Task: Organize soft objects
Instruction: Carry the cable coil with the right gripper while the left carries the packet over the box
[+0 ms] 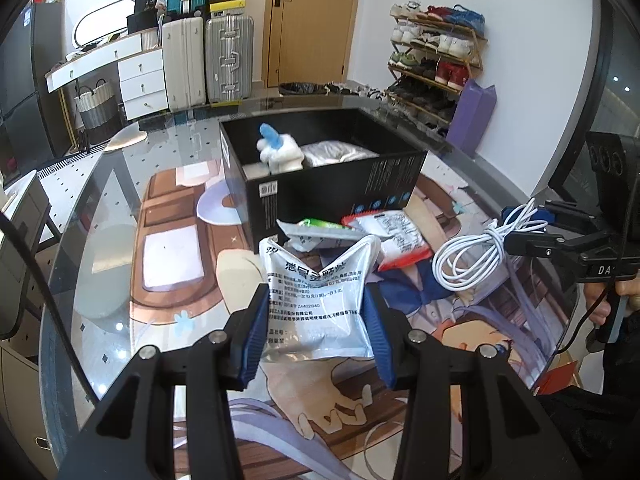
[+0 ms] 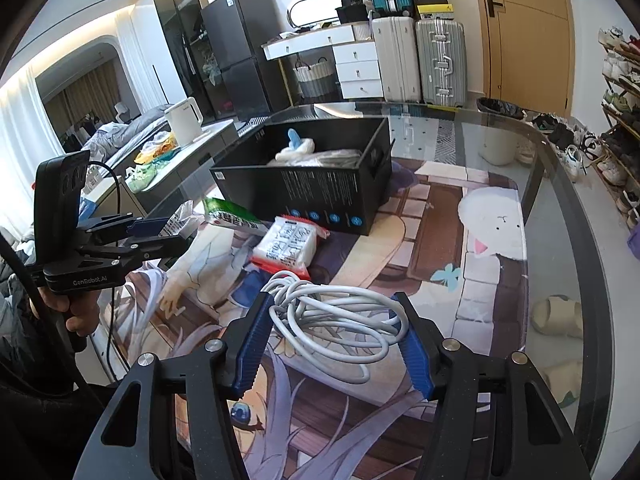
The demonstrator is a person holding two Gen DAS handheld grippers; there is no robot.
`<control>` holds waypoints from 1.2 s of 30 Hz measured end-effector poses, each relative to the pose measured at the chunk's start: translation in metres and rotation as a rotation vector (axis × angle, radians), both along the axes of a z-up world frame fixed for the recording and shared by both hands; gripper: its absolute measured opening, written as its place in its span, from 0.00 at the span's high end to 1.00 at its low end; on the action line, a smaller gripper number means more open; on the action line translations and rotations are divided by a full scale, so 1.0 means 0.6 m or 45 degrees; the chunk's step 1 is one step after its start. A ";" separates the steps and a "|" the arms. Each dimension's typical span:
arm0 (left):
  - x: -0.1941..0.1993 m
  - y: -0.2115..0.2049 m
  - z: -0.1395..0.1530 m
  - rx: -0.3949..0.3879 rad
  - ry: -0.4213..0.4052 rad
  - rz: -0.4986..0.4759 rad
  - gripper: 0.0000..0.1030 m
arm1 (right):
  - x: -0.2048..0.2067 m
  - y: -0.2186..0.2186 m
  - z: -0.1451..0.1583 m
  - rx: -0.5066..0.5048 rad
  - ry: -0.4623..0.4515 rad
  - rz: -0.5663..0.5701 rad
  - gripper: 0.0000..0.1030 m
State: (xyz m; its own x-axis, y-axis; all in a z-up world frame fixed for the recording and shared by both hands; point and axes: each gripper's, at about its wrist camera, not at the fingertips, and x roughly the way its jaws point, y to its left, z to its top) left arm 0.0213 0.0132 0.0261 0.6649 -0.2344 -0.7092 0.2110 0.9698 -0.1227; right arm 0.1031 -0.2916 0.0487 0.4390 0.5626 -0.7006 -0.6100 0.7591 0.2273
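My left gripper (image 1: 316, 294) is shut on a white medicine pouch (image 1: 320, 280), whose sides buckle between the blue pads just above the mat. My right gripper (image 2: 333, 300) is shut on a coiled white cable (image 2: 340, 320), which touches both pads; from the left wrist view the cable (image 1: 476, 252) hangs at the right gripper (image 1: 516, 236). A black open box (image 1: 328, 192) stands behind, holding a white-and-blue plush (image 1: 280, 152) and a grey bag (image 1: 340, 152). In front of the box lie a green-and-white packet (image 1: 320, 232) and a red-edged packet (image 2: 288, 244).
Everything rests on a round glass table (image 2: 560, 208) covered by a printed cartoon mat (image 2: 440, 216). Slippers (image 2: 556, 316) show on the floor through the glass. Suitcases (image 1: 228, 60), a drawer unit (image 1: 142, 80) and a shoe rack (image 1: 436, 60) line the far walls.
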 end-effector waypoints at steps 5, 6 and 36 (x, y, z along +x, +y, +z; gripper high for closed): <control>-0.007 0.000 0.017 -0.014 -0.040 -0.003 0.57 | -0.006 -0.006 0.017 0.040 -0.033 -0.012 0.41; -0.008 0.001 0.020 -0.018 -0.048 -0.001 0.57 | -0.007 -0.007 0.021 0.049 -0.040 -0.019 0.41; 0.003 0.029 0.054 -0.072 -0.154 0.103 0.57 | 0.003 0.010 0.076 0.159 -0.166 -0.100 0.43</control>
